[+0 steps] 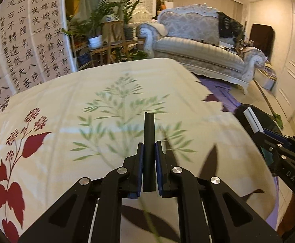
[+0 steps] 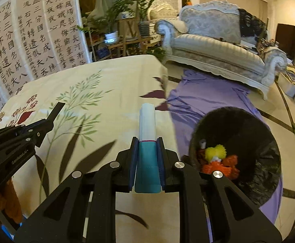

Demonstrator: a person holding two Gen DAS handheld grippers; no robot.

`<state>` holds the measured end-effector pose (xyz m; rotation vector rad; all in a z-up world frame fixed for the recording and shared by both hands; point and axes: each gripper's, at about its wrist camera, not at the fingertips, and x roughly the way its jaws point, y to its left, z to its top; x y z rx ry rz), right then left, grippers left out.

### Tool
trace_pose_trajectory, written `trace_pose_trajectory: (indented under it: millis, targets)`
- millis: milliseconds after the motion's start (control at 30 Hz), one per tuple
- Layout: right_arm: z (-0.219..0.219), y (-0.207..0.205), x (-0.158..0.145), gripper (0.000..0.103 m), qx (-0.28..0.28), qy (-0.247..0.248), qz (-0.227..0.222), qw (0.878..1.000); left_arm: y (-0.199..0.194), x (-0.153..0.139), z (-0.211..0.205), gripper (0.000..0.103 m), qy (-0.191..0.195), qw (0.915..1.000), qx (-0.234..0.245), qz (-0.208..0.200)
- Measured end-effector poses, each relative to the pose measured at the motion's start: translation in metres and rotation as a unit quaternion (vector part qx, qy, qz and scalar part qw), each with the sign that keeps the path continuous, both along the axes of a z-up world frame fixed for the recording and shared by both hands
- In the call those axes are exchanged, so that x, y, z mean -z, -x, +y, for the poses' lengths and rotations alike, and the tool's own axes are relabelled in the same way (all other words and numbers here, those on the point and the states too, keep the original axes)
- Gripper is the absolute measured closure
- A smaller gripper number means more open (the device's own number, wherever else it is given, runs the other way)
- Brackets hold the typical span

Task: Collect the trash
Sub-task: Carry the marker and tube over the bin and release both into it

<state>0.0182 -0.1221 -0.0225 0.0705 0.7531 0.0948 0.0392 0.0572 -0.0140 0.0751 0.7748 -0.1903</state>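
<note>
Two pieces of trash are in my claws above the flowered bench (image 1: 66, 93). My left claw (image 1: 149, 151) is closed on a thin black strip (image 1: 149, 133); my right claw (image 2: 147, 151) is closed on a flat teal and white packet (image 2: 147, 125). Both look light and stiff enough to stand up from the jaws, but I judge them smooth, so a grip low on the body is safer. A black bin (image 2: 238, 141) waits on the right, already holding yellow and orange scraps. Large calligraphy sheets (image 1: 26, 40) hang behind; the other claw shows "DAS", the rest too small.
</note>
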Motion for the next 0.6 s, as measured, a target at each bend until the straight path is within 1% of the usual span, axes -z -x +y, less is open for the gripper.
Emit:
trace_pose_trajectory:
  millis: [267,600]
  targets:
    - [-0.043,0.013,0.000,0.085,0.043,-0.004,-0.008,0.999,0.005,-0.002,-0.049,0.091,-0.003,0.9990,0.043,-0.005]
    - [-0.095,0.022,0.000,0.085,0.102,-0.004,-0.015,0.995,0.003,-0.005,-0.109,0.091,-0.003,0.9949,0.100,-0.012]
